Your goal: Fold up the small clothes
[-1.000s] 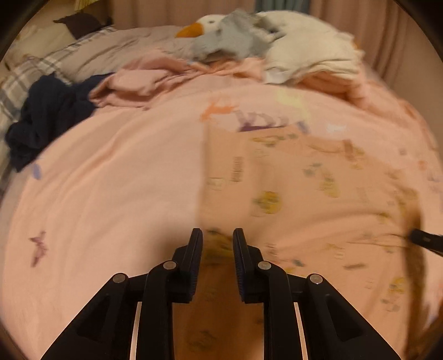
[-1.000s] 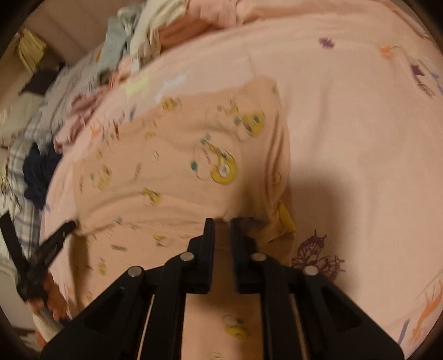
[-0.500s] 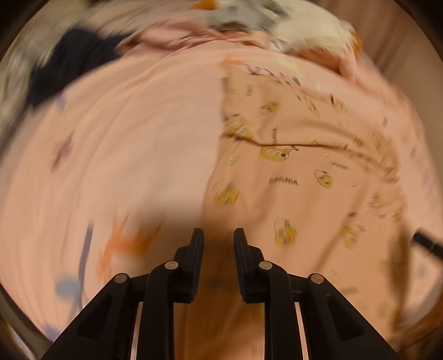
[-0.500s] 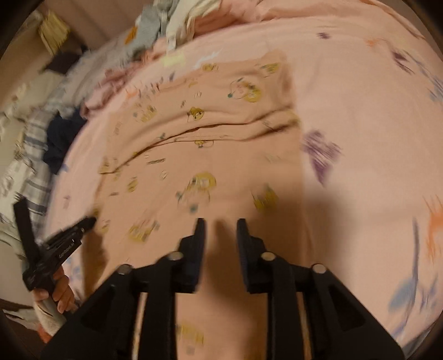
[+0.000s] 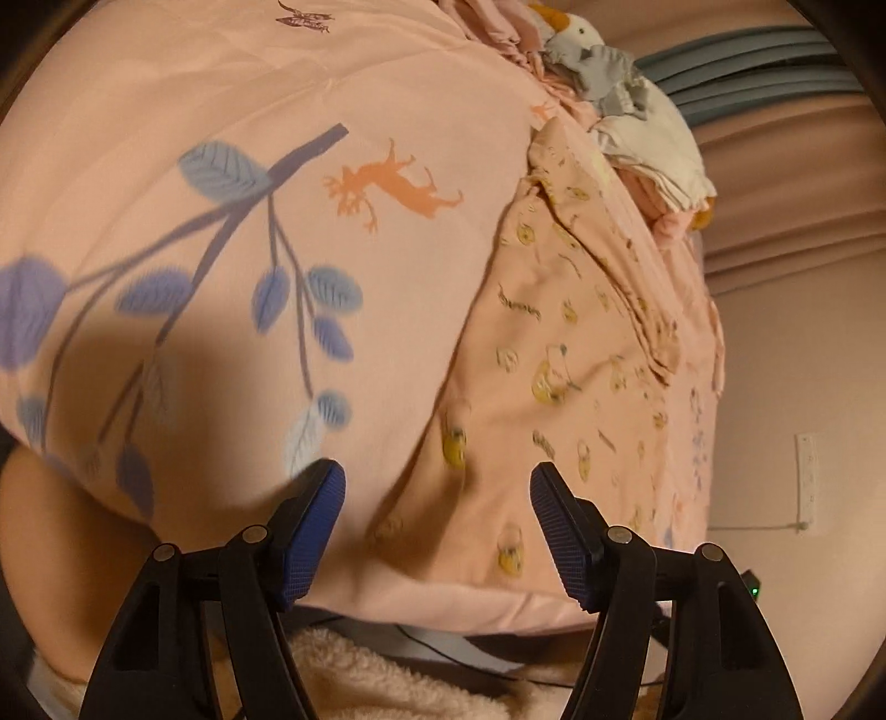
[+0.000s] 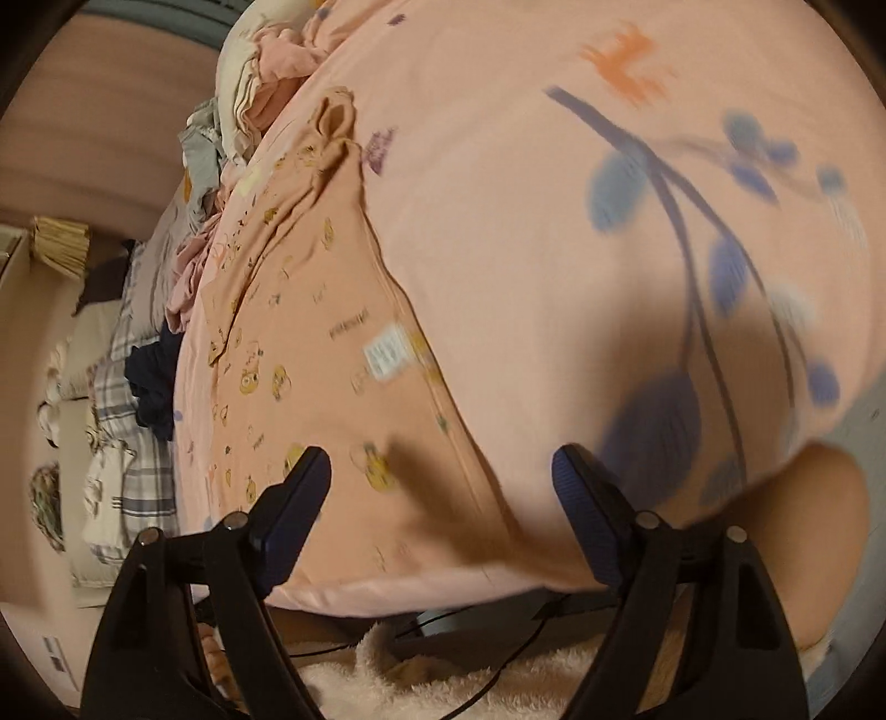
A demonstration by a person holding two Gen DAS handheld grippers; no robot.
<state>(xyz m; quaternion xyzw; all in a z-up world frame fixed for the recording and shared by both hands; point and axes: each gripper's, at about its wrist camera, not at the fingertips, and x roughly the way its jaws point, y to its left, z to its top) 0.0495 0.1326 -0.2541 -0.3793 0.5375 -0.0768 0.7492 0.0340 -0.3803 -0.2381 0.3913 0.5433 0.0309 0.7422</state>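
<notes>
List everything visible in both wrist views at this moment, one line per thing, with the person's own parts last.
Printed garment: one, peach with small yellow cartoon figures, spread flat on the bed, near edge between both grippers' fingers, white label showing.
Bedspread: one, pink with blue leaf and orange deer prints, covering the bed.
Goose plush toy: one, white with orange beak, at the far end of the bed.
Grey garment: one, crumpled against the goose.
Navy garment: one, bunched beside the bedspread.
Plaid bedding: one, grey and white, beside the navy garment.
Fluffy rug: one, cream, on the floor below the bed edge.
Left gripper: black, blue pads, open, nothing held.
Right gripper: black, open, nothing held.
</notes>
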